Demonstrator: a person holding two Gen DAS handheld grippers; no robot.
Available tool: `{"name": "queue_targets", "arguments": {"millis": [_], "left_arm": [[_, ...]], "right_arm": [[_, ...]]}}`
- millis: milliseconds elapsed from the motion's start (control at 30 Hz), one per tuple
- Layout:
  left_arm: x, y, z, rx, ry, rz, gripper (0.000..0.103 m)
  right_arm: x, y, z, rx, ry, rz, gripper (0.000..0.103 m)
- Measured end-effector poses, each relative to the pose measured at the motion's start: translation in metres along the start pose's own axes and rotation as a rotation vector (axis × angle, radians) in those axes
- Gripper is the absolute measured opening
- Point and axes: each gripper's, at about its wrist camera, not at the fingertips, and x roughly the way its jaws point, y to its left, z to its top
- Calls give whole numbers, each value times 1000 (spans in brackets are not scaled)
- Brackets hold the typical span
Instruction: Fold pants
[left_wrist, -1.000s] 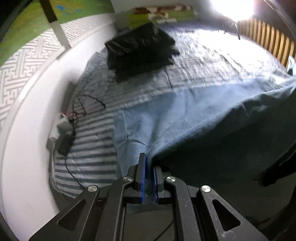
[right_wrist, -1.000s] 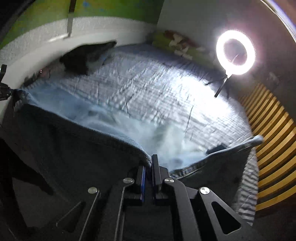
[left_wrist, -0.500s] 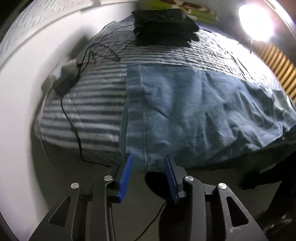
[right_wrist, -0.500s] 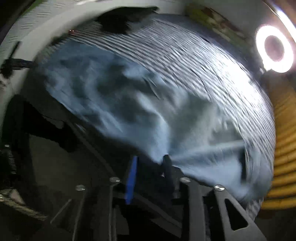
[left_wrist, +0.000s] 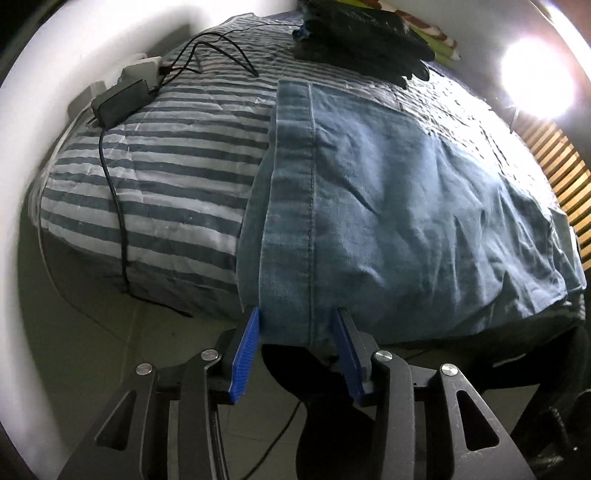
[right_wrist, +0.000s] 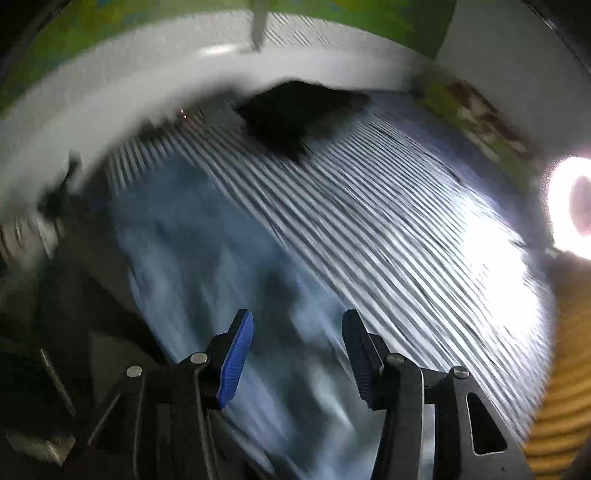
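Observation:
Blue jeans (left_wrist: 406, 203) lie spread flat across the striped bed cover (left_wrist: 155, 166), one stitched end hanging over the near bed edge. My left gripper (left_wrist: 295, 326) hovers at that hanging end with its jaws opening. The cloth's edge sits between the blue pads (left_wrist: 245, 350), which do not press on it. The right wrist view is smeared by motion. There my right gripper (right_wrist: 297, 332) is above the jeans (right_wrist: 207, 251), its jaws opening with nothing gripped.
A stack of folded black clothes (left_wrist: 362, 40) (right_wrist: 295, 114) lies at the far side of the bed. A black adapter with cables (left_wrist: 122, 99) rests by the white wall. A ring light (right_wrist: 572, 206) glares at the right, beside wooden slats (left_wrist: 561, 166).
Both grippers were shut on the lifted jeans and have let go. The jeans dropped flat onto the bed. The left gripper sank toward the bed edge and the right one swung sideways.

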Motion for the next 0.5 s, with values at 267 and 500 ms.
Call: {"name": "queue_targets", "arguments": {"millis": [267,500], "left_arm": [[-1,19,-11,-100,-10,-48,52],[7,11,-10,-86,0,-78,51]], "right_arm": [[151,78,156,-34,-59,289,46],[244,123,218,-3,5,419,46]]}}
